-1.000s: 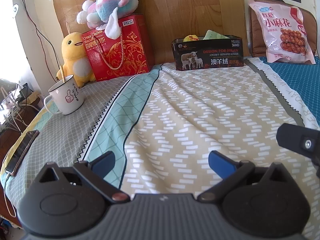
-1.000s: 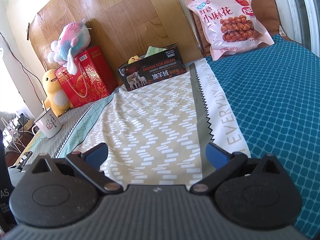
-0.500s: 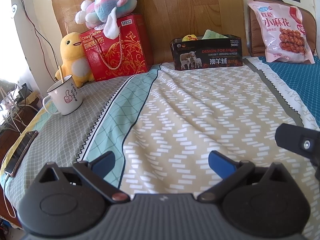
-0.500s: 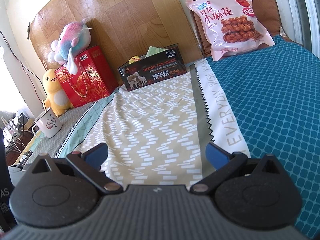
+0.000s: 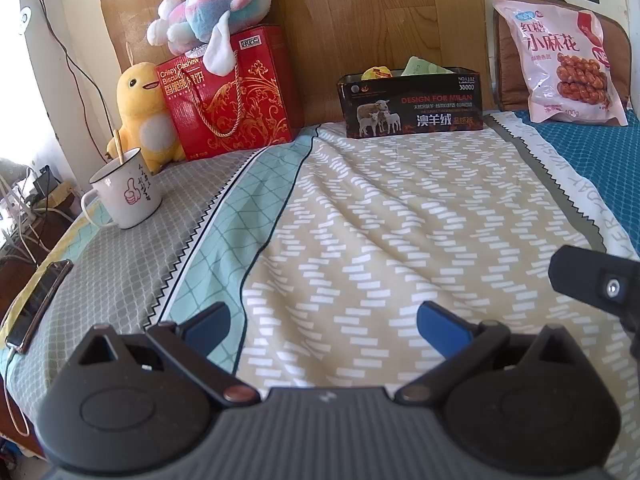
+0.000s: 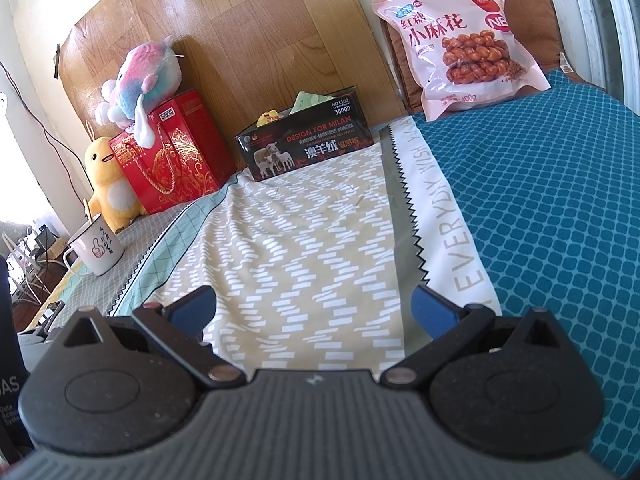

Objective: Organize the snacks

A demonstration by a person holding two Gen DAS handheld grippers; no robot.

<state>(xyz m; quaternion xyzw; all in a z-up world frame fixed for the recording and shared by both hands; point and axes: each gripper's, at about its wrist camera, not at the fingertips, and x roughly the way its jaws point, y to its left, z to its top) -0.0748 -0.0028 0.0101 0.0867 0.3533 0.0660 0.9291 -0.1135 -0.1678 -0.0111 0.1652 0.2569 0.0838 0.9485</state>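
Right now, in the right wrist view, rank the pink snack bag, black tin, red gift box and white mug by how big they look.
1. Pink snack bag
2. Black tin and red gift box: look alike, unsure
3. White mug, smallest though nearest the camera

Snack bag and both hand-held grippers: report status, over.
Left hand-held gripper open, empty; right hand-held gripper open, empty. Pink snack bag propped against brown cushion, untouched. Black box at headboard. Bedspread between bare.

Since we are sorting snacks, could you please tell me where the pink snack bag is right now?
The pink snack bag leans upright against the brown cushion at the far right of the bed, on the teal cover, right of the black box.
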